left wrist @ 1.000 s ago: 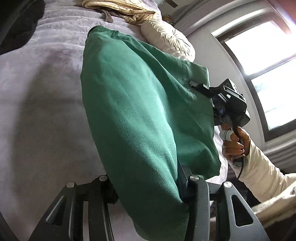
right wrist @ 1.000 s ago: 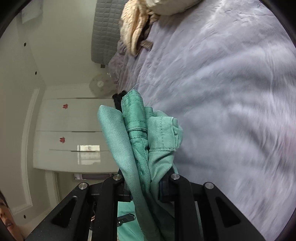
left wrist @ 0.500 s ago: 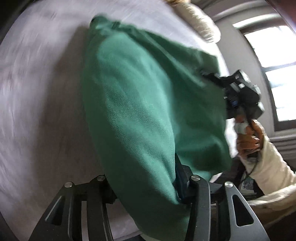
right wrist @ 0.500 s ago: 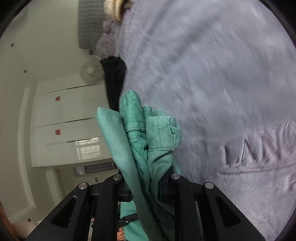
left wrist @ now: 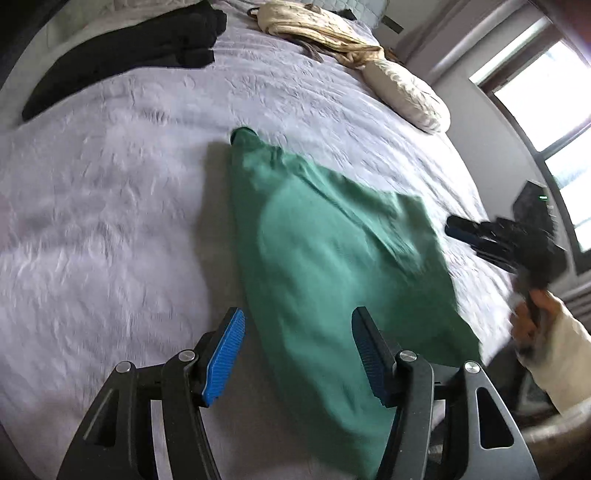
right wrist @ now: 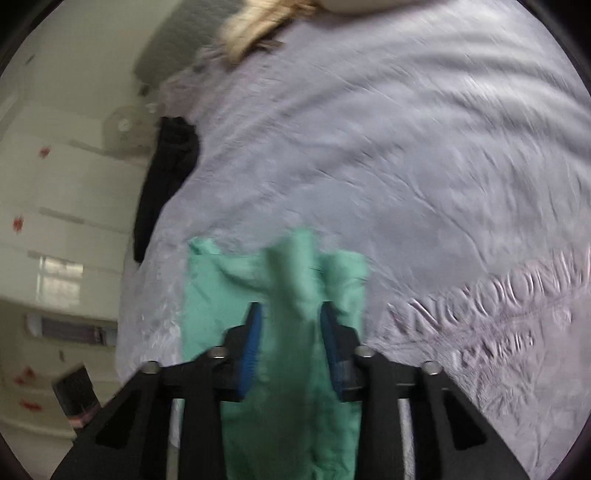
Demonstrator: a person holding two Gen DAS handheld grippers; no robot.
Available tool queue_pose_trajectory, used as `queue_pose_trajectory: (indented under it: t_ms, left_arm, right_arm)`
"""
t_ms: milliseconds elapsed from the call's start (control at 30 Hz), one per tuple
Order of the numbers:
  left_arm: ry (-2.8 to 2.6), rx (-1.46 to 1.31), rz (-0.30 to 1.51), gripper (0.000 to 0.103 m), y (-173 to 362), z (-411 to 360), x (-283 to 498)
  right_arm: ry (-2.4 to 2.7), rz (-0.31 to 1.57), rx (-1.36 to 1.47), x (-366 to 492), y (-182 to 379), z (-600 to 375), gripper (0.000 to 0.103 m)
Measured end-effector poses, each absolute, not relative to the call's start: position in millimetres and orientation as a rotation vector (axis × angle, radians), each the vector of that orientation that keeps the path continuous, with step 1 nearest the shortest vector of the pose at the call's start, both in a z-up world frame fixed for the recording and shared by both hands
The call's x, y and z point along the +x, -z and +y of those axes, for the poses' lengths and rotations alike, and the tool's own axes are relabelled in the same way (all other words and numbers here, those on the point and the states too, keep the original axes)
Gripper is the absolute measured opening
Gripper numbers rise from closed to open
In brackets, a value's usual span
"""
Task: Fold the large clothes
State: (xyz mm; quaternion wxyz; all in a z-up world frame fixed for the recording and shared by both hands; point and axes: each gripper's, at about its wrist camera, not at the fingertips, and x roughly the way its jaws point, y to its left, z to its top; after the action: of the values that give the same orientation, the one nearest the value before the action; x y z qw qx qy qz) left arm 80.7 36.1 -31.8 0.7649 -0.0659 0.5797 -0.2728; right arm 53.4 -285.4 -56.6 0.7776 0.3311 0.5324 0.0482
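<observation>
A green garment (left wrist: 332,266) lies folded on the pale lilac bed cover (left wrist: 110,206). My left gripper (left wrist: 297,356) is open just above its near end, blue pads spread to either side of the cloth. The garment also shows in the right wrist view (right wrist: 291,295), bunched between the fingers of my right gripper (right wrist: 290,345), whose jaws stand apart and do not pinch it. The right gripper also appears in the left wrist view (left wrist: 465,229), blurred, just past the garment's right edge.
A black garment (left wrist: 122,48) lies at the far left of the bed. A beige garment (left wrist: 317,33) and a cream pillow (left wrist: 406,96) lie at the far end. A window (left wrist: 546,118) is on the right. White wardrobes (right wrist: 55,221) stand beyond the bed's left edge.
Both grippers held the green garment up off the bed. They have lowered it onto the cover and opened, letting it go. The right gripper has pulled away to the right.
</observation>
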Motion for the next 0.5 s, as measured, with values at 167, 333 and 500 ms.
queue_pose_trajectory:
  t_ms: [167,333,500]
  left_arm:
    - [0.503,-0.069,1.287,0.063,78.6,-3.4,88.9]
    - [0.471,-0.068,1.282,0.084,90.3,8.3,89.4]
    - [0.458,-0.03,1.276,0.084,70.6,24.9,76.4]
  right_arm:
    - [-0.021,1.259,0.457,75.7,97.1,-262.9,0.002]
    - [-0.007,1.267,0.67,62.8,127.6,-291.8,0.0]
    - [0.042,1.282,0.688,31.6,98.1,-306.1,0.006]
